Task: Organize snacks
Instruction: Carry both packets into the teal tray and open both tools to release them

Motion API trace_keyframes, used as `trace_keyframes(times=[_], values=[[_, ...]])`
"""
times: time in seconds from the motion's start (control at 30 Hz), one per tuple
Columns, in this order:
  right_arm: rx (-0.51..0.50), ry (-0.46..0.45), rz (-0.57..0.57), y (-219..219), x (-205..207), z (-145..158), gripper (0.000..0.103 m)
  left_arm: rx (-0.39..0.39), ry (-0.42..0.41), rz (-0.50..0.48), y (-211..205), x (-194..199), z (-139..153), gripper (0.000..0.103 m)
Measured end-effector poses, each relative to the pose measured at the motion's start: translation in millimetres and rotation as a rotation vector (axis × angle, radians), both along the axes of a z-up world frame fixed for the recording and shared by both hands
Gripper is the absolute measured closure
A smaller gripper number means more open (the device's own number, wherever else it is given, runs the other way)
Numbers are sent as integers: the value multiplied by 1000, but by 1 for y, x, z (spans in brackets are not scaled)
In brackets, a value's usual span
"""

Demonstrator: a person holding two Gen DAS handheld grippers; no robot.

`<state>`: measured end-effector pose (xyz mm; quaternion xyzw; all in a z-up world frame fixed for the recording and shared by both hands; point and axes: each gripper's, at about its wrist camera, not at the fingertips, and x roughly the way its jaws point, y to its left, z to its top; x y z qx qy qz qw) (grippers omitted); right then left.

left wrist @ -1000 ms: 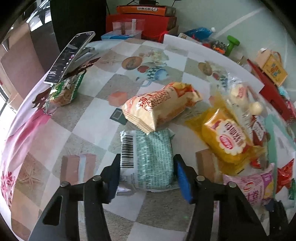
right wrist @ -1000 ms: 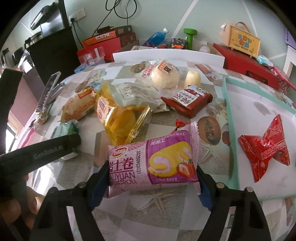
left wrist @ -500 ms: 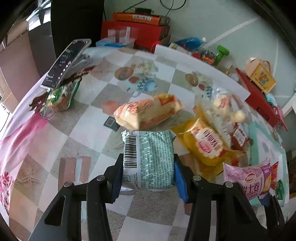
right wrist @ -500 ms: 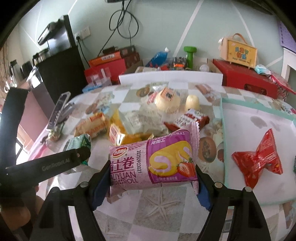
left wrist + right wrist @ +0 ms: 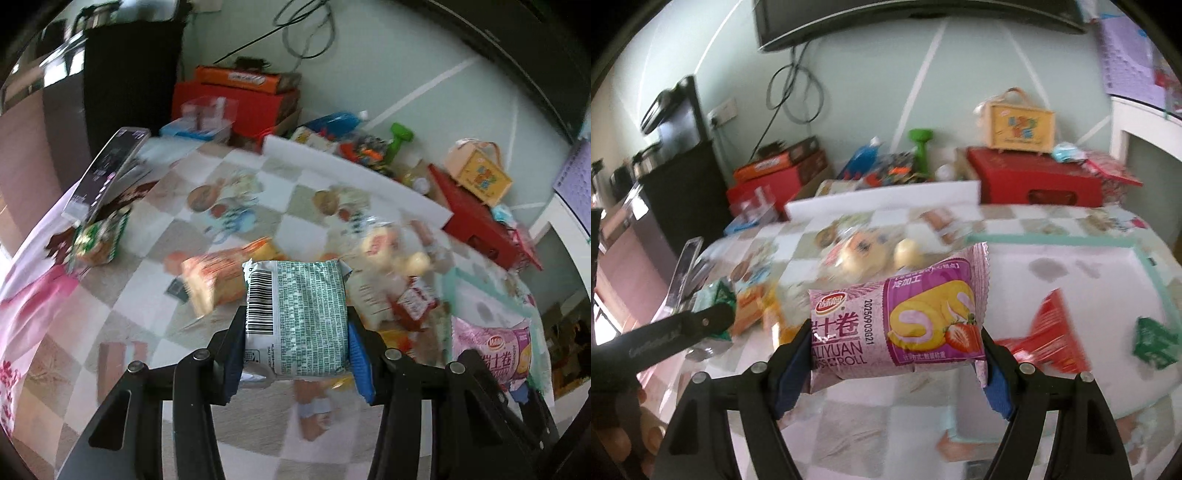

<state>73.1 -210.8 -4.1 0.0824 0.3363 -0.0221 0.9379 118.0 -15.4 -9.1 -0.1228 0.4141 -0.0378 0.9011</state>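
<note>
My left gripper (image 5: 295, 350) is shut on a green snack packet (image 5: 297, 317), barcode side up, held above the table. My right gripper (image 5: 892, 369) is shut on a pink Swiss roll packet (image 5: 897, 328) and holds it in the air; that packet also shows in the left wrist view (image 5: 493, 350). A pile of snacks lies on the table: an orange packet (image 5: 218, 273), buns in clear wrap (image 5: 860, 254) and a small red packet (image 5: 415, 301). A white tray with a teal rim (image 5: 1056, 240) on the right holds a red snack (image 5: 1045, 336) and a green snack (image 5: 1154, 341).
A green packet (image 5: 99, 240) lies at the table's left edge under a phone on a stand (image 5: 107, 173). Red boxes (image 5: 1034, 181), a yellow case (image 5: 1019, 125) and a green dumbbell (image 5: 919, 147) stand beyond the table. My left gripper's arm (image 5: 665, 336) crosses the right wrist view.
Both grippers have lifted their packets up off the table. The table and snack pile have dropped lower in both views.
</note>
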Motion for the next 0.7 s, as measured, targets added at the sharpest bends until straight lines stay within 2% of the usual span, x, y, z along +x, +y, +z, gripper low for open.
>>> trace_keyframes(times=[0.2, 0.4, 0.57, 0.7], values=[[-58, -22, -92, -32, -1, 13, 22, -11, -59, -99, -44, 7, 17, 52], [-50, -47, -185, -70, -3, 26, 22, 1, -102, -192, -92, 14, 29, 52], [-26, -51, -306, -114, -6, 33, 22, 10, -108, -263, -131, 20, 26, 52], [-12, -32, -382, -146, -3, 26, 22, 9, -107, -307, -162, 31, 19, 52]])
